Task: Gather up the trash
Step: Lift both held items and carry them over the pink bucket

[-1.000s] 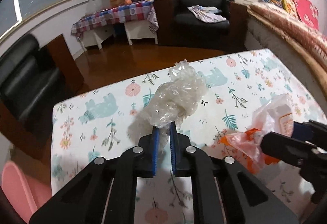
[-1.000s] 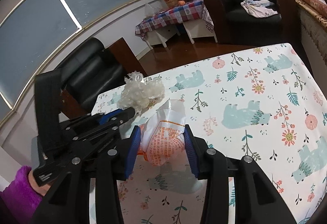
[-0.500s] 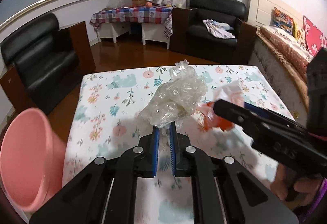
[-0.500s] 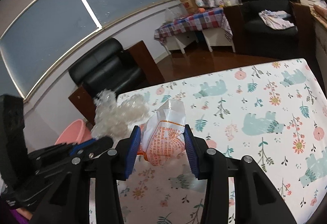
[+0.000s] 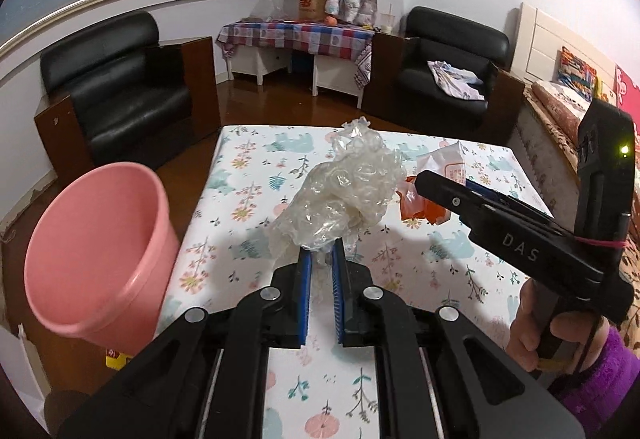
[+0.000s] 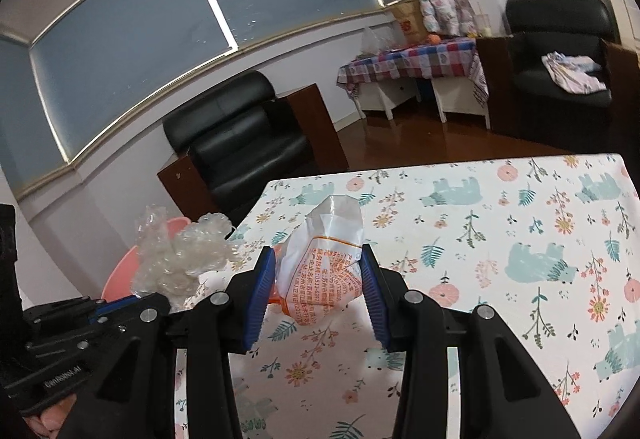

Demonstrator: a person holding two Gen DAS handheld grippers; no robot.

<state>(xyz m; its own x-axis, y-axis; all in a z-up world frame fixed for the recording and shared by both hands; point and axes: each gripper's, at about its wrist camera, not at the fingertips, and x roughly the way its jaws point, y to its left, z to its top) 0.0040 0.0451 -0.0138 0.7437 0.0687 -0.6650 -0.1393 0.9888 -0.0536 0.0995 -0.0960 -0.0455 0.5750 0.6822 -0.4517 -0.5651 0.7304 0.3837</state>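
Crumpled clear plastic wrap [image 5: 344, 195] is pinched between the blue pads of the left claw [image 5: 319, 271] and is held up above the bench [image 5: 248, 207], which is covered by a cloth printed with bears and flowers. A white and orange printed wrapper [image 6: 324, 263] is clamped between the pads of the right claw [image 6: 318, 293], also lifted clear of the bench top. The two bundles are held near each other, the wrapper to the right of the wrap. A pink bucket [image 5: 96, 251] is seen beside the left edge of the bench, lower than both claws, its mouth open. Black armchairs [image 5: 116, 95] are seen beyond the bench.
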